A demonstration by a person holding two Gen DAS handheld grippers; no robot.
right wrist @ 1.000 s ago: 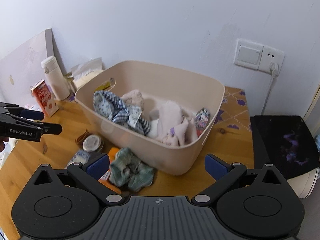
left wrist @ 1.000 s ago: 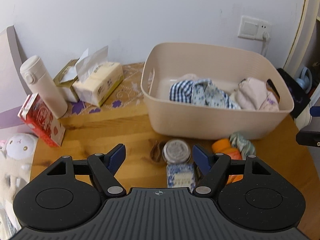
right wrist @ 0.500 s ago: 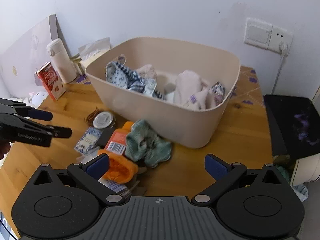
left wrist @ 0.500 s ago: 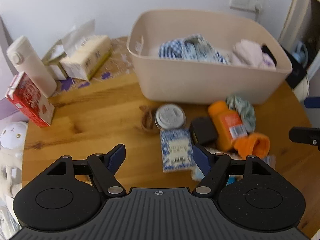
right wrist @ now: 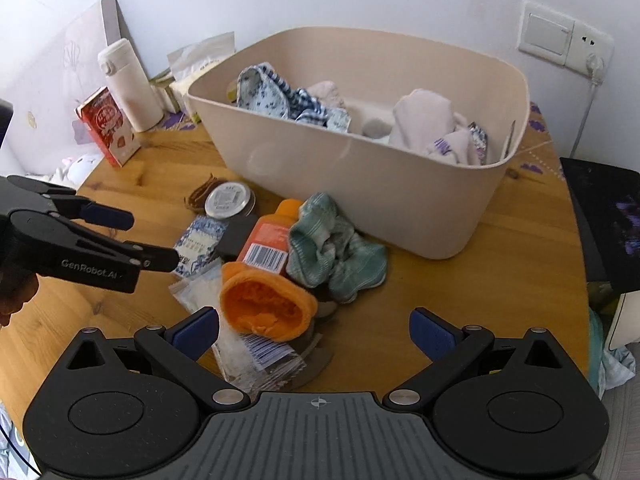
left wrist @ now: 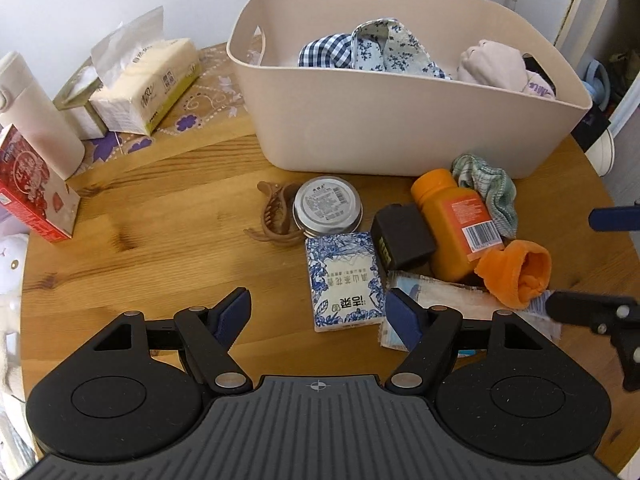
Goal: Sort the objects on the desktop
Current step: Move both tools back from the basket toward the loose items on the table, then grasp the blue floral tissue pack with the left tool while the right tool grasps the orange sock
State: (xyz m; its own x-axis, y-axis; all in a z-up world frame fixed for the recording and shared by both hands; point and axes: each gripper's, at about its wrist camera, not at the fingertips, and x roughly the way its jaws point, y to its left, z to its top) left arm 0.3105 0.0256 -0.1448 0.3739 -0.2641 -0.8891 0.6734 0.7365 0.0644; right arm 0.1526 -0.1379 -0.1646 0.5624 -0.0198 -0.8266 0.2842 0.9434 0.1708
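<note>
A beige bin (left wrist: 400, 136) (right wrist: 360, 184) holding cloths stands at the back of the round wooden table (left wrist: 160, 240). In front of it lie a brown hair claw (left wrist: 274, 216), a round tin (left wrist: 327, 206) (right wrist: 229, 199), a blue-and-white packet (left wrist: 344, 280) (right wrist: 198, 242), a black box (left wrist: 402, 236), an orange bottle (left wrist: 456, 220) (right wrist: 272, 236), a green cloth (left wrist: 490, 192) (right wrist: 334, 254) and an orange sock (left wrist: 516, 274) (right wrist: 266, 304). My left gripper (left wrist: 318, 310) hangs open above the packet's near end. My right gripper (right wrist: 314, 330) is open too, just over the orange sock and clear wrappers (right wrist: 256, 348).
At the back left stand a white flask (left wrist: 36, 120) (right wrist: 128, 84), a red carton (left wrist: 32, 188) (right wrist: 108, 126) and tissue packs (left wrist: 148, 84). A wall socket (right wrist: 564, 38) is behind the bin. A black surface (right wrist: 608, 216) lies beyond the table's right edge. A white plush (left wrist: 10, 264) sits left.
Both grippers have sunk and tipped downward toward the pile in front of the bin; the loose objects now fill the near view. Both pairs of jaws stay open.
</note>
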